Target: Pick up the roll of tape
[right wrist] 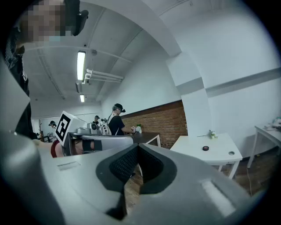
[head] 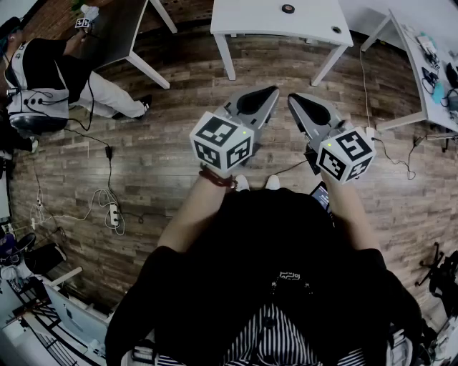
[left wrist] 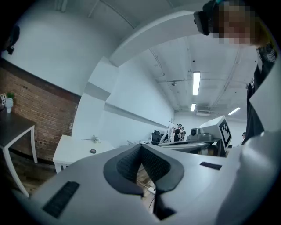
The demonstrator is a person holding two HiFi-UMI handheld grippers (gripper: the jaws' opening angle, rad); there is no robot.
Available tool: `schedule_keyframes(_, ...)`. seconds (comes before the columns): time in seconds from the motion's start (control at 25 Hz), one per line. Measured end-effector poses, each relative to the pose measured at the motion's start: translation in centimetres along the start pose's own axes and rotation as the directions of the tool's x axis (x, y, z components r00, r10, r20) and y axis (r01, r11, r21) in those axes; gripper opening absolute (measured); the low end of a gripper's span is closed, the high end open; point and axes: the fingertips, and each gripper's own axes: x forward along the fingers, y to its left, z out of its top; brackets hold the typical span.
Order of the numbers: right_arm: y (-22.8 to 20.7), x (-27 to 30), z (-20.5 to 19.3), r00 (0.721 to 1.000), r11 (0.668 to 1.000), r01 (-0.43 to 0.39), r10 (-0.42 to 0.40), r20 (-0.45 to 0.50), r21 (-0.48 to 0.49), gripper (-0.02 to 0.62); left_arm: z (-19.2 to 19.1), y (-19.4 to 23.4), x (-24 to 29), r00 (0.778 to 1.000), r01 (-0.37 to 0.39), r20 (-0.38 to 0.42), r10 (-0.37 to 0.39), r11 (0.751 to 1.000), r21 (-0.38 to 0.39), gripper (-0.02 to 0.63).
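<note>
The roll of tape (head: 288, 8) is a small black ring lying flat on a white table (head: 243, 21) across the wooden floor, well ahead of both grippers. It also shows as a dark disc, the tape (left wrist: 92, 151) at the left in the left gripper view and the tape (right wrist: 205, 148) at the right in the right gripper view. My left gripper (head: 269, 91) and right gripper (head: 293, 99) are held side by side in front of my body, pointing toward that table. Both are shut with nothing between the jaws, as seen at the left gripper (left wrist: 141, 147) and the right gripper (right wrist: 138, 146).
A round hole (head: 336, 30) sits near the white table's right corner. A second white table (head: 422, 78) with small items stands at the right, a dark table (head: 118, 32) at the upper left with a person (head: 43, 78) beside it. A power strip (head: 113, 214) and cables lie on the floor.
</note>
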Motion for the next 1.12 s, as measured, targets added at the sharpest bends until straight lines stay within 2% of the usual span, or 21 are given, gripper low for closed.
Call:
schedule_keyframes(0.28, 0.0, -0.4, 0.7, 0.999, 1.0, -0.007, 0.007, 0.034, 0.016, 0.002, -0.5, -0.8, 0.2, 1.0, -0.008, -0.022, 0.008, 1.0, 0.023, 0.003)
schedule_keyframes(0.64, -0.7, -1.0, 0.0, 0.999, 0.999, -0.044, 0.044, 0.021, 0.015, 0.003, -0.9, -2.3, 1.9, 0.999, -0.005, -0.037, 0.006, 1.0, 0.029, 0.003)
schedule_keyframes(0.76, -1.7, -1.2, -0.1, 0.999, 0.999, -0.049, 0.048, 0.018, 0.013, 0.003, -0.8, -2.6, 2.6, 0.999, -0.018, -0.036, 0.02, 0.999, 0.049, 0.003)
schedule_keyframes(1.12, -3.2, -2.9, -1.1, 0.995, 0.994, -0.103, 0.103, 0.014, 0.022, 0.003, -2.1, -3.8, 4.4, 0.998, -0.05, -0.035, 0.052, 0.998, 0.045, 0.003)
